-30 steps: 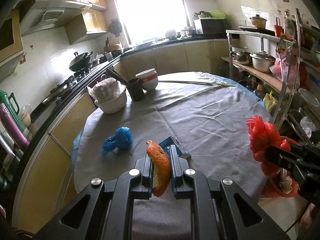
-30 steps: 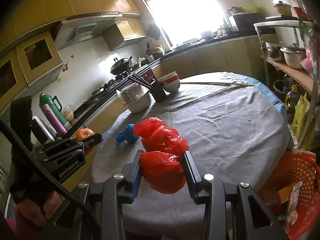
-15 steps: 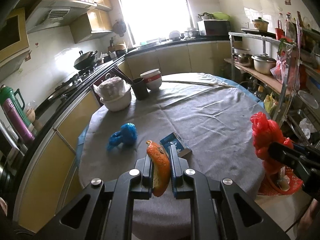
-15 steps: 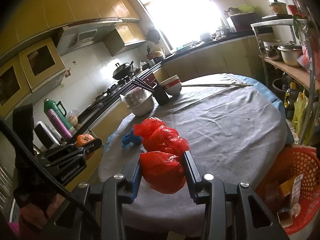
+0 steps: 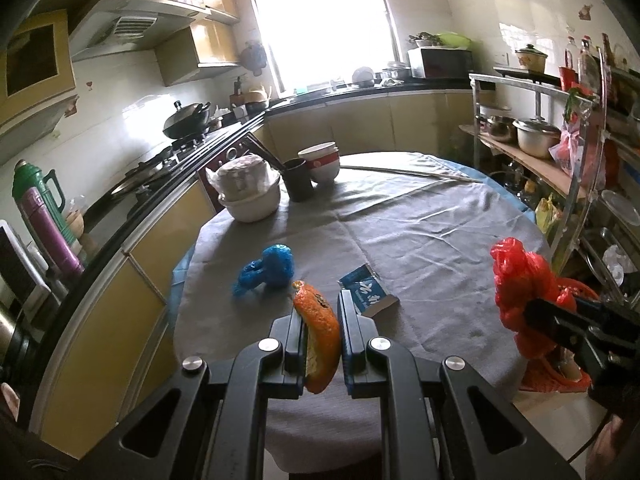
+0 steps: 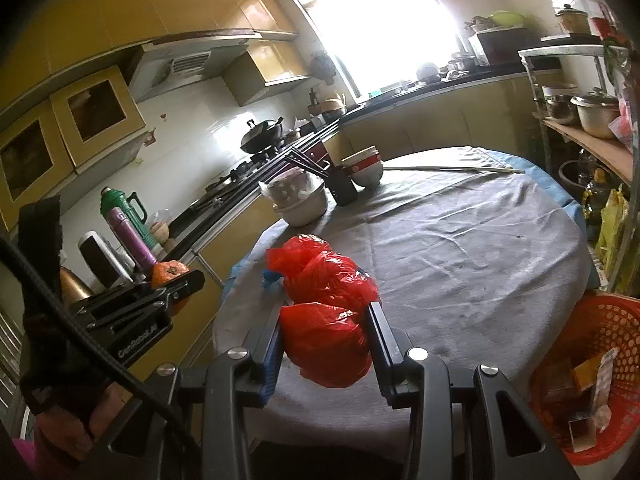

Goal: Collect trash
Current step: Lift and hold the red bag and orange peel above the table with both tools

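Both grippers have drawn back from the table [image 5: 440, 232] since the earlier frames, so more of its near edge shows. On the left, the left gripper [image 5: 320, 320] is clamped on an orange peel [image 5: 318, 340], while a blue crumpled bag [image 5: 266, 270] and a small blue carton [image 5: 366, 294] lie on the cloth near the near edge, not yet collected. Further right, the right gripper [image 6: 324, 320] squeezes a red plastic bag [image 6: 324, 320], and the red basket [image 6: 612, 320] beside the table's right edge, already holding scraps, likely takes both pieces.
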### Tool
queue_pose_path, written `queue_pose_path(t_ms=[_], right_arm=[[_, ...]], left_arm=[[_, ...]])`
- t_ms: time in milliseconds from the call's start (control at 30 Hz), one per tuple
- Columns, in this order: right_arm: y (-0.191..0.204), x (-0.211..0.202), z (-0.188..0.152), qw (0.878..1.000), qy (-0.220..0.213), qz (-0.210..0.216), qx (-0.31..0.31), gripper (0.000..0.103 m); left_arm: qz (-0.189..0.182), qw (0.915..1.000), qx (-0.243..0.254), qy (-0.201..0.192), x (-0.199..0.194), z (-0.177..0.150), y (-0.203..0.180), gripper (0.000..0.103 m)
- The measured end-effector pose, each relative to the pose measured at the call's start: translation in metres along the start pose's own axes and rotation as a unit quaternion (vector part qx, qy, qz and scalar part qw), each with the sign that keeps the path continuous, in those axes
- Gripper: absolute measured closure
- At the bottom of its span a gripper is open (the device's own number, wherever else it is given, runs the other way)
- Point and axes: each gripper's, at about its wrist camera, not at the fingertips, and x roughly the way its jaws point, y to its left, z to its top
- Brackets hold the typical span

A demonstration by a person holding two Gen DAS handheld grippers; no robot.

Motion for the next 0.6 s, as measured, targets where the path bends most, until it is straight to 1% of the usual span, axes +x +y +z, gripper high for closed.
queue_pose_path(t_ms=[167, 367, 600], right_arm=[[0.0012, 0.0006, -0.0023, 1.0, 0.002, 0.004, -0.002, 0.061], [-0.0028, 0.0049, -0.0052, 1.0, 0.009, 0.006, 0.003, 0.061], [-0.0063, 0.0005, -0.0069, 1.0, 0.003, 0.006, 0.007, 0.061]], left_arm=[[0.005, 0.9999, -0.008, -0.005, -0.0005, -0.0001, 0.0045, 0.088], [0.01, 0.9998, -0.017, 0.001, 0.004, -0.001, 0.0063, 0.088], [0.011, 0.9998, -0.015, -0.003, 0.0014, 0.0017, 0.0019, 0.088]])
